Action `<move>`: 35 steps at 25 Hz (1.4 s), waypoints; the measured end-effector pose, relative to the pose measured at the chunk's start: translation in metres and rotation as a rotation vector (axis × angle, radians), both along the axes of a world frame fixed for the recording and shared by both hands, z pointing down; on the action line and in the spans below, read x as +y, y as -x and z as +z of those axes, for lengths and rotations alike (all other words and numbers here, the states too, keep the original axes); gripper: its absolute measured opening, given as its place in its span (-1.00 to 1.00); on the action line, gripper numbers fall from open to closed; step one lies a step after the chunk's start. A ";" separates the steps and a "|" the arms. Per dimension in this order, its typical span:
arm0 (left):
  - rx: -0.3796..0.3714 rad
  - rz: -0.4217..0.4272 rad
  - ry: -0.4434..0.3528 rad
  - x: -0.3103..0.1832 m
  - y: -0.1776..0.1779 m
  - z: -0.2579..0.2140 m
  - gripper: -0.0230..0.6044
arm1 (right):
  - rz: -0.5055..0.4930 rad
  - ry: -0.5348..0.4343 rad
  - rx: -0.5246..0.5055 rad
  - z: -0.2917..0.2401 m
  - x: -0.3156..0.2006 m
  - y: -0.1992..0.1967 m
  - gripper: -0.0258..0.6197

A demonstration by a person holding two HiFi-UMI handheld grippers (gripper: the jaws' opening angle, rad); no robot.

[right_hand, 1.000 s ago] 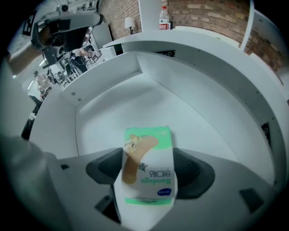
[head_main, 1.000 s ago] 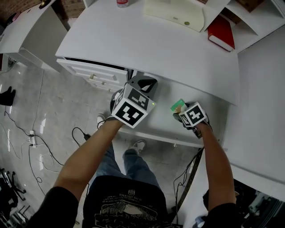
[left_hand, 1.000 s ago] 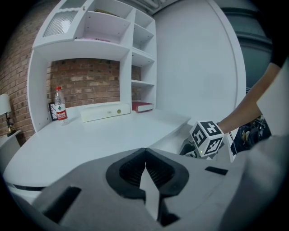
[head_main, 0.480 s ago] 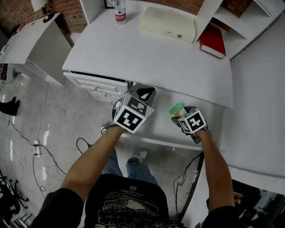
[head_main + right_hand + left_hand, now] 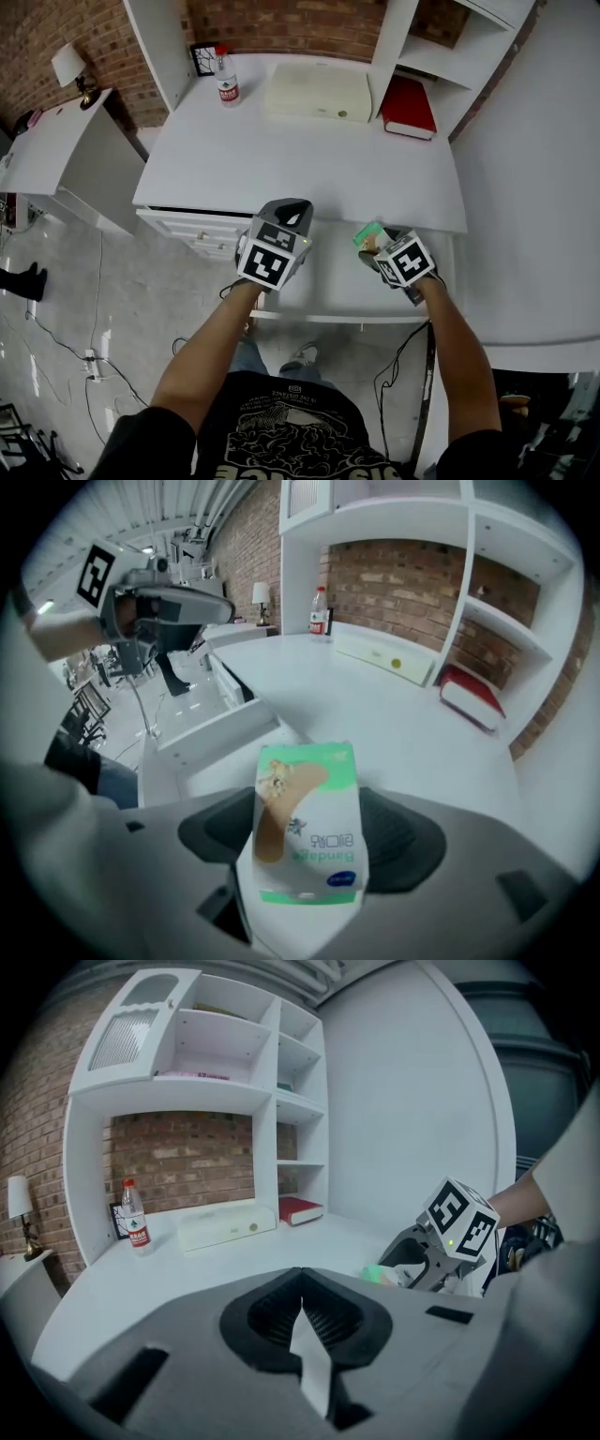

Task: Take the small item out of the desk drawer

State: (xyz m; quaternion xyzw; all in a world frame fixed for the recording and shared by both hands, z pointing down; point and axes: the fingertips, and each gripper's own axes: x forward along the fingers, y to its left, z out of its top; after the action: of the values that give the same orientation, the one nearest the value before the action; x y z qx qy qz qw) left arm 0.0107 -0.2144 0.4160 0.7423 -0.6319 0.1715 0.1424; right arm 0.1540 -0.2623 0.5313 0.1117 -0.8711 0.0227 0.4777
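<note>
Right hand-held gripper (image 5: 314, 846) clamps bandage box (image 5: 305, 799) (green-edged); drawer (image 5: 337, 281) open.

Red brick wall (image 5: 281, 28), white desk (image 5: 309, 159), white shelving (image 5: 234, 1096), pale marble floor (image 5: 131, 281), lamp (image 5: 67, 64) on side table (image 5: 47, 155)

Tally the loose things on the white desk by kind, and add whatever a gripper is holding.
clear plastic bottle with a red label: 1
small black frame: 1
flat cream case: 1
red book: 1
green-and-white bandage box, held: 1
Total: 5
</note>
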 end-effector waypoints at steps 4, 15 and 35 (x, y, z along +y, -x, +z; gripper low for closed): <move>-0.012 0.017 -0.034 -0.014 0.003 -0.027 -0.91 | 0.087 -0.046 -0.099 -0.047 -0.024 0.006 0.16; -0.009 0.071 -0.097 -0.052 0.023 -0.076 -0.91 | 0.300 -0.205 -0.352 -0.164 -0.072 0.028 0.16; -0.038 0.165 -0.172 -0.096 0.052 -0.121 -0.91 | 0.639 -0.400 -0.667 -0.268 -0.088 0.036 0.15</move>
State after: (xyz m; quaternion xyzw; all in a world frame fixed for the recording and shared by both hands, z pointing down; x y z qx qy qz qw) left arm -0.0417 -0.3103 0.2950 0.7979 -0.5837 0.1416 0.0516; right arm 0.1184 -0.3504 0.2634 0.4490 -0.8859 0.0348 0.1117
